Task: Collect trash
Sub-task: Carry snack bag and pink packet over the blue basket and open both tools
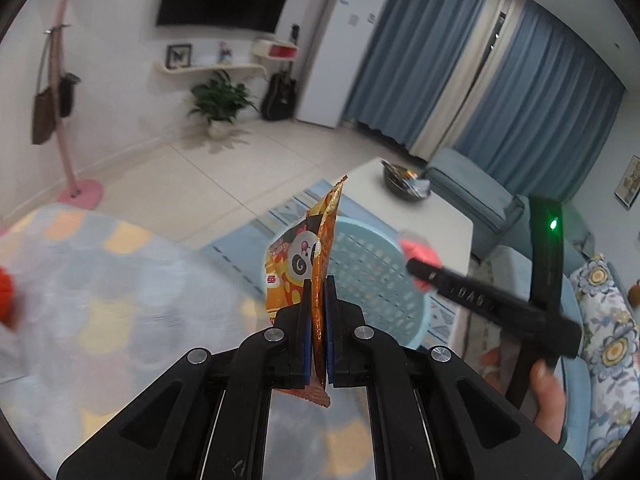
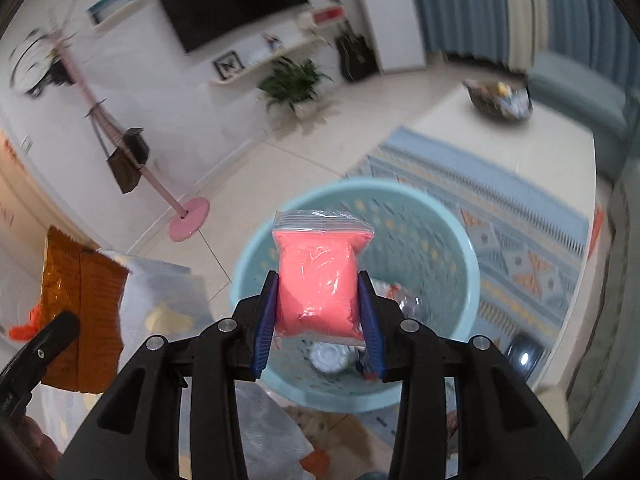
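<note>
- The left gripper, black with blue-padded fingers, is clamped tight on a crinkled orange foil snack wrapper printed with a panda-like cartoon; the wrapper stands edge-on and upright between the pads, with its torn top rising above the fingertips.
- From the right wrist view the same orange foil snack wrapper shows at the far left, hanging flat beside a pale patterned cloth.
- The right gripper is closed on a small clear zip-seal plastic bag filled with pink-red powder; the blue pads press the bag's two sides, and its sealed top sticks up past the fingertips.
- In the left wrist view that pink bag appears blurred at the tip of the right gripper, over the far rim of the basket.
- A round light-blue plastic laundry-style basket with perforated walls sits on the floor directly below the pink bag; silvery crumpled wrappers lie in its bottom.
- The basket is just behind the orange wrapper in the left wrist view, standing on a blue patterned rug.
- A white low table stands beside the basket, bearing a dark bowl of small items.
- A pink coat stand rests on the tiled floor near the wall.
</note>
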Action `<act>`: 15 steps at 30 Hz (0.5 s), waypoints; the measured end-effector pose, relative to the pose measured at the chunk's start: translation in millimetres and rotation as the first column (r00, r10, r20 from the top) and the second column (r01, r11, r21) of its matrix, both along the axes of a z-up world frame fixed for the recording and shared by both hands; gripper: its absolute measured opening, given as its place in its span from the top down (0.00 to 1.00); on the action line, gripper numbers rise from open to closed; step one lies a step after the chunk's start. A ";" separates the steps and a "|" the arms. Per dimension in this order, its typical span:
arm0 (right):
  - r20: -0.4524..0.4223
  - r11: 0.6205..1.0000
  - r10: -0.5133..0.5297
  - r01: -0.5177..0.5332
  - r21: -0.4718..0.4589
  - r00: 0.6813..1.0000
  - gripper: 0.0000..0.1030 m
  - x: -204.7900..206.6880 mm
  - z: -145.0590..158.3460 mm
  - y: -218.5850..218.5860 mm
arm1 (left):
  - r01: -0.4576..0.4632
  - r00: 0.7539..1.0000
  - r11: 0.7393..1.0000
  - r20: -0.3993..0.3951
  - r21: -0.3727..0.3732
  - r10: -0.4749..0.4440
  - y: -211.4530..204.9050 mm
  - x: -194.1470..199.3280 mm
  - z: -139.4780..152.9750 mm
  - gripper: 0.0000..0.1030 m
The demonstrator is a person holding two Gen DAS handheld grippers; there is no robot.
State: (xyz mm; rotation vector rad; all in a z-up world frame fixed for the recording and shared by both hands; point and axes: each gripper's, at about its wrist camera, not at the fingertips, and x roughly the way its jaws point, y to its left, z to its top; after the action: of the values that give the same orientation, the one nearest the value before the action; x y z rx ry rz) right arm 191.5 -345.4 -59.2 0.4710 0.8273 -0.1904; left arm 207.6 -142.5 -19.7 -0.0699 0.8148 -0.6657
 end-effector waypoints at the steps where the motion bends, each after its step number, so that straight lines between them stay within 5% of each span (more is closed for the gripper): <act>1: -0.015 1.000 -0.012 0.012 0.016 1.000 0.66 -0.7 -7.2 -5.2 | 0.007 1.000 1.000 -0.002 0.009 -0.007 -10.0 3.1 -3.7 0.97; 13: -0.130 0.997 -0.053 0.060 0.053 0.990 0.65 6.2 -55.2 -29.5 | 0.062 0.994 0.996 -0.093 0.066 -0.055 -66.4 25.8 -44.0 0.96; 15: -0.128 0.997 -0.046 0.053 0.050 0.991 0.63 6.9 -54.8 -30.4 | 0.061 0.994 0.996 -0.094 0.069 -0.055 -68.2 26.2 -45.3 0.86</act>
State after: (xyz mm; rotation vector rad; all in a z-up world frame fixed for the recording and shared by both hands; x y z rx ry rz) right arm 198.5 -375.8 -114.0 0.5340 0.9478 -0.2464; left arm 233.9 -210.7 -65.0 -0.0117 0.9319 -0.6913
